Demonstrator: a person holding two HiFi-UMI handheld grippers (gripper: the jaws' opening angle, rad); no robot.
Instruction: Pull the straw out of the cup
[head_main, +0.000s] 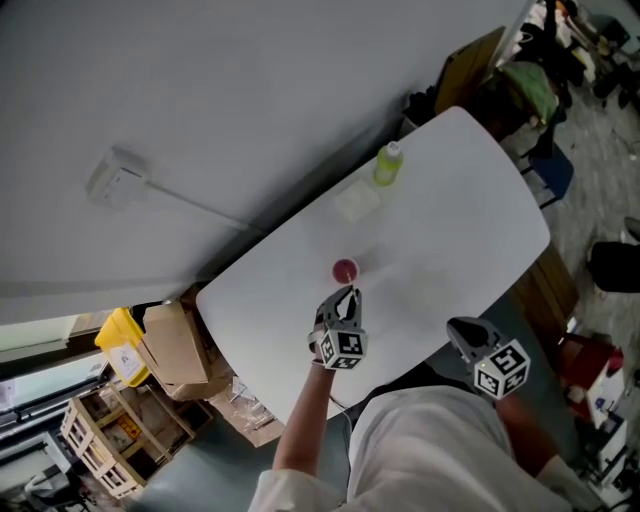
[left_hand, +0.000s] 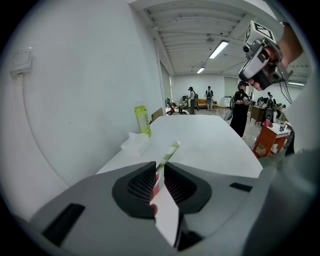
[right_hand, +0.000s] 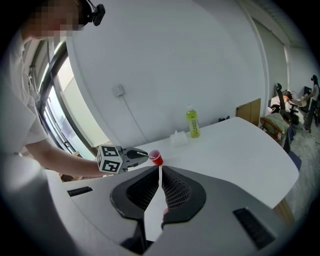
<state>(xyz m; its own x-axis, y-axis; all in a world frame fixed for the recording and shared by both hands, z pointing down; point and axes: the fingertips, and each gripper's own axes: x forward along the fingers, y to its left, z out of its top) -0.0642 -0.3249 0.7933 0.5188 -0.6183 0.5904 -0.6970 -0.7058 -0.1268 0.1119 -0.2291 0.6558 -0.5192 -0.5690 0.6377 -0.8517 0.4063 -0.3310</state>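
Your left gripper (head_main: 347, 295) is clamped on the green-and-white striped paper straw (left_hand: 170, 152), which rises from the small red plastic cup (head_main: 345, 270) on the white table (head_main: 450, 200). Your right gripper (right_hand: 159, 171) hangs nearby, its jaws together on nothing.

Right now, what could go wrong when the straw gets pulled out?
The left tongs pinch the straw, but nothing holds the small red cup, so it might lift or tip over with the straw. The right tongs are shut and well back from it.
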